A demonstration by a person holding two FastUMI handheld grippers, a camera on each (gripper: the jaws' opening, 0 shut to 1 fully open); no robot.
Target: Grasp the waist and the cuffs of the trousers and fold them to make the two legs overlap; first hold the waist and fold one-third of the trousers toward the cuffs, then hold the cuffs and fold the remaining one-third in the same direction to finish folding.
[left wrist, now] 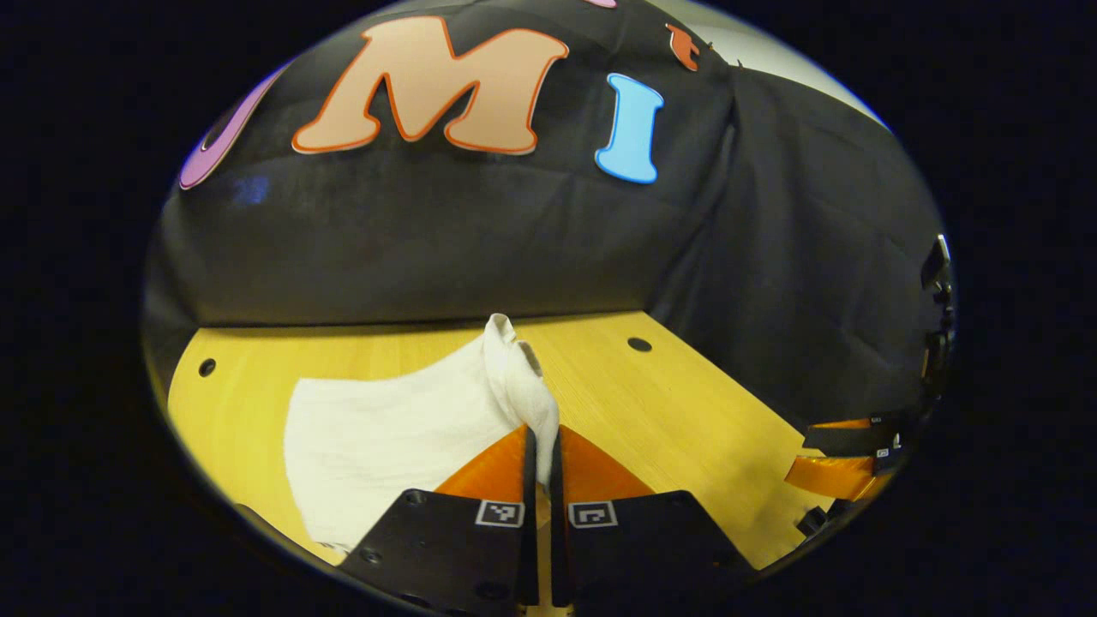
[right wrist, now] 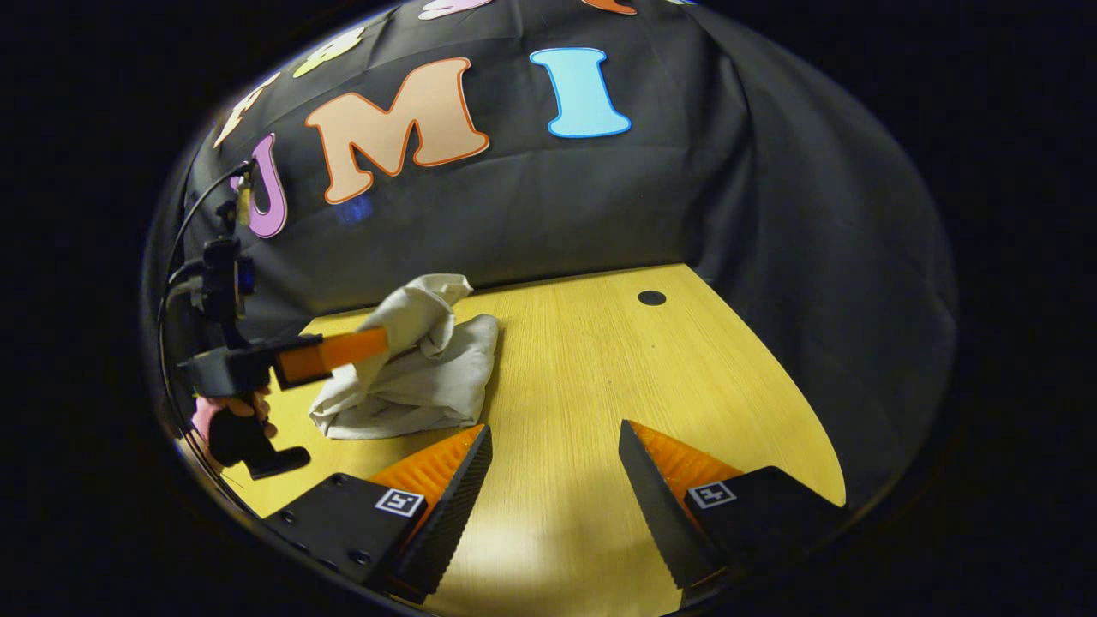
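The trousers (left wrist: 386, 437) show soft, matt woven cloth, creased and rumpled. The desk (right wrist: 600, 360) is smooth wood-grain board with a slight sheen. The booth wall (left wrist: 428, 240) is matt black fabric, lightly wrinkled.

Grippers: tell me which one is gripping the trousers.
The left gripper: its fingers are shut on a raised bunch of the white trousers. The right gripper is open over the bare wooden table.

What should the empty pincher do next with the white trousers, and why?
Probably bring the right gripper left and pinch a free edge of the trousers. Its fingers are open above the bare wooden table, while the left gripper is shut on a lifted bunch of the crumpled cloth. Spreading it likely needs two holds.
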